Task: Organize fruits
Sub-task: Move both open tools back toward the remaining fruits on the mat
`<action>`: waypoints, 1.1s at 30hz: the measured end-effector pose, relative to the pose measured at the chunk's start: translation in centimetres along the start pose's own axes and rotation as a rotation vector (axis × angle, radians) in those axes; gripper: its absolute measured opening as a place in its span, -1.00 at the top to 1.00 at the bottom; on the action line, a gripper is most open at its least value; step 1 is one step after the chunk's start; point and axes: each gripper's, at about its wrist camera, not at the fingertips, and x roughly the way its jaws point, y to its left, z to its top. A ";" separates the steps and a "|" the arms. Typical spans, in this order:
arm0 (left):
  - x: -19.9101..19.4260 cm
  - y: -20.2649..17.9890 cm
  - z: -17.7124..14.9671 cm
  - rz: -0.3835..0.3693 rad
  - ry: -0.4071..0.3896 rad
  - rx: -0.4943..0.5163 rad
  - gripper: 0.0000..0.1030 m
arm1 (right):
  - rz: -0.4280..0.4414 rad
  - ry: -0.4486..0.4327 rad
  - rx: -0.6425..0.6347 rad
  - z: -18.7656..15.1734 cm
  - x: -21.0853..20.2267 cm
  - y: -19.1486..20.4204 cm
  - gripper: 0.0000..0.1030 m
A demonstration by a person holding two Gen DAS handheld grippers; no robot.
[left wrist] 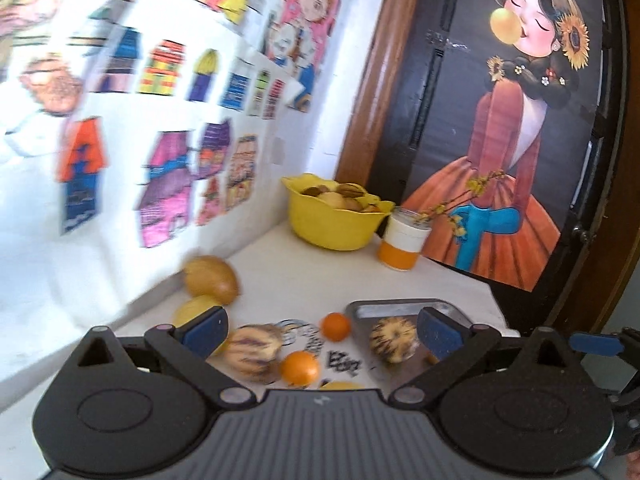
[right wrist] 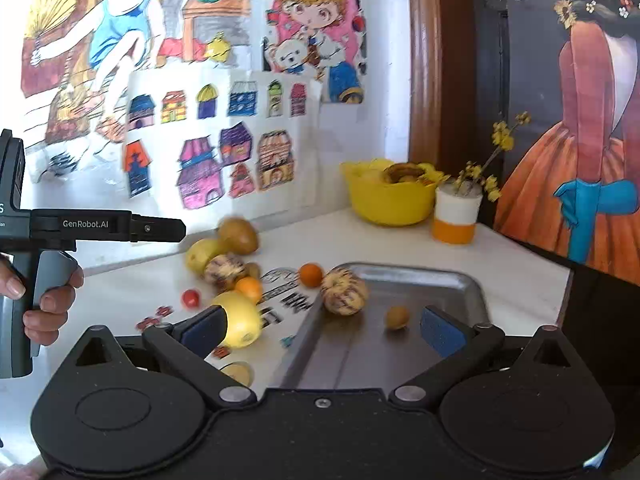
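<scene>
A metal tray (right wrist: 448, 280) lies on the white counter and holds a striped melon (right wrist: 345, 290) and a small brown fruit (right wrist: 397, 317). Left of it sit loose fruits: a large yellow one (right wrist: 240, 319), small oranges (right wrist: 311, 275), another striped melon (right wrist: 225, 268), brown and yellow pears (right wrist: 238, 235) and a red cherry tomato (right wrist: 191, 298). My right gripper (right wrist: 324, 328) hangs open above the tray's near edge, nothing between its fingers. My left gripper (left wrist: 320, 326) is open too, above the fruit pile; the striped melon (left wrist: 253, 347), oranges (left wrist: 299, 367) and tray (left wrist: 400, 308) show beyond it. It also shows at the right wrist view's left edge as the left gripper body (right wrist: 100, 226), held by a hand.
A yellow bowl (right wrist: 386, 200) of fruit and an orange-and-white cup (right wrist: 456, 216) with yellow flowers stand at the back of the counter. Drawings cover the white wall on the left; a dark poster panel (right wrist: 580, 120) closes the right side. Stickers mark the counter between fruit and tray.
</scene>
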 end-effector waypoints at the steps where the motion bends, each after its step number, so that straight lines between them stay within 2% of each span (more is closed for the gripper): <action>1: -0.6 0.5 -0.2 0.009 0.000 0.000 -0.99 | 0.001 0.006 -0.001 -0.3 -0.1 0.5 -0.99; 9: -3.6 4.1 -3.2 0.076 0.039 -0.002 -0.99 | -0.010 0.057 0.019 -3.0 0.7 4.3 -0.99; 19: -3.0 7.2 -6.5 0.162 0.153 0.047 -0.99 | -0.032 0.193 -0.005 -4.7 5.1 7.5 -0.99; 26: -1.5 6.4 -7.3 0.194 0.155 0.205 -0.99 | -0.025 0.235 -0.033 -4.8 7.9 8.5 -0.99; 33: 1.0 4.4 -7.1 0.243 0.237 0.385 -0.99 | -0.031 0.242 -0.080 -4.0 10.2 8.2 -0.99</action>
